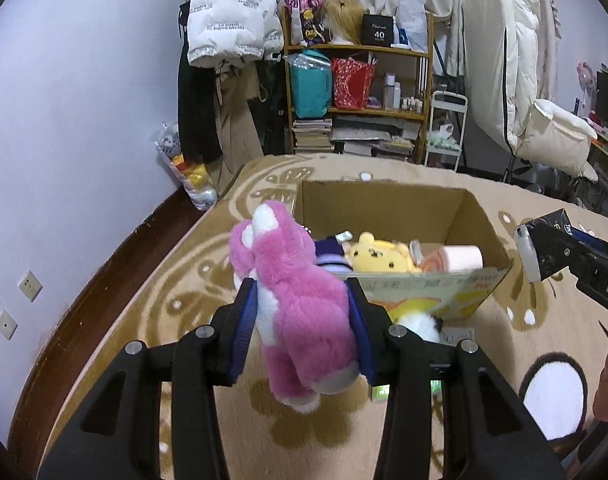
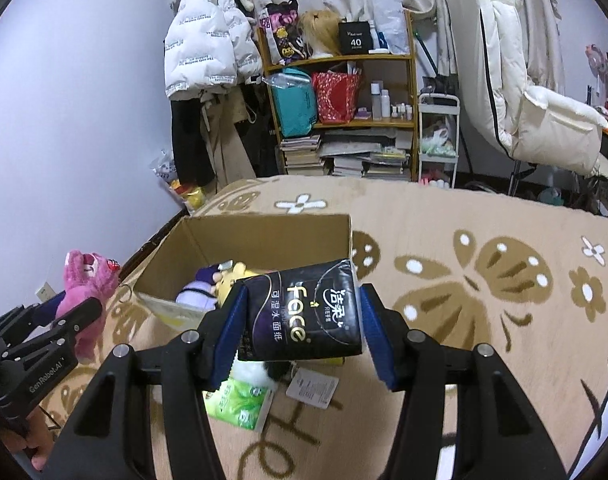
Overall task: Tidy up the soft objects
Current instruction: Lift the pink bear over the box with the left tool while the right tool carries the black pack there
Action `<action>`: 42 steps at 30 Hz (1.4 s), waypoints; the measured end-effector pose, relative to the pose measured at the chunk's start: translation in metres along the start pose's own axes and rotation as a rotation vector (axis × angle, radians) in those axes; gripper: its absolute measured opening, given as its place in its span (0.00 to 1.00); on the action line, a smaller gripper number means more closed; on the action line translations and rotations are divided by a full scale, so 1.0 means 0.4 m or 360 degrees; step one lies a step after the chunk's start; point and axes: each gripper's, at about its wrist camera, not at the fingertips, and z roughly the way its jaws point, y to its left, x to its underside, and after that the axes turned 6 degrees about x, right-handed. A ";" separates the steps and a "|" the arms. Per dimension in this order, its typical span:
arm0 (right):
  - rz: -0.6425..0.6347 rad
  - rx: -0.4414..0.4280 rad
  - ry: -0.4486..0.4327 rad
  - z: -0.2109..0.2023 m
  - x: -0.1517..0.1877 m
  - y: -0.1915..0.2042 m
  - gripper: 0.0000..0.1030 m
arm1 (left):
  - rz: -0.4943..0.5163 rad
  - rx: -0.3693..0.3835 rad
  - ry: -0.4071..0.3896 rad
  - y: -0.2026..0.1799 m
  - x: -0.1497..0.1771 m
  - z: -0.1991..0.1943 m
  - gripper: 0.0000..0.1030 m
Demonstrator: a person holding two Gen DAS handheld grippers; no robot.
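Observation:
My left gripper [image 1: 302,300] is shut on a pink plush bear [image 1: 296,300] and holds it above the rug, just left of the near edge of an open cardboard box [image 1: 384,208]. The box holds a yellow plush [image 1: 378,258], a purple plush [image 1: 332,258] and a pink roll [image 1: 460,258]. My right gripper [image 2: 302,322] is shut on a black tissue pack [image 2: 304,312] and holds it above the box's near right corner [image 2: 264,236]. The pink bear also shows in the right wrist view [image 2: 86,288]. The right gripper shows in the left wrist view [image 1: 544,256].
A green tissue pack [image 2: 240,404], a white and black plush [image 2: 260,372] and a paper tag [image 2: 312,390] lie on the beige patterned rug [image 2: 484,280] in front of the box. A cluttered shelf [image 1: 356,92], hanging coats and a white chair [image 1: 524,92] stand behind.

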 end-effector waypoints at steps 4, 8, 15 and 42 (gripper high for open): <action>-0.0026 0.0001 -0.0022 0.008 -0.027 0.011 0.57 | 0.0036 -0.0005 -0.0053 -0.002 -0.030 -0.003 0.41; -0.0080 0.0004 -0.0043 0.022 -0.050 0.026 0.57 | 0.0055 0.0017 -0.0098 -0.011 -0.067 0.000 0.41; -0.0107 0.0004 -0.0056 0.065 -0.088 0.033 0.57 | 0.0131 0.0011 -0.0168 -0.038 -0.125 0.021 0.41; -0.0202 -0.0026 0.0030 0.245 -0.073 0.054 0.58 | 0.0201 0.0086 -0.0001 -0.064 -0.138 0.254 0.42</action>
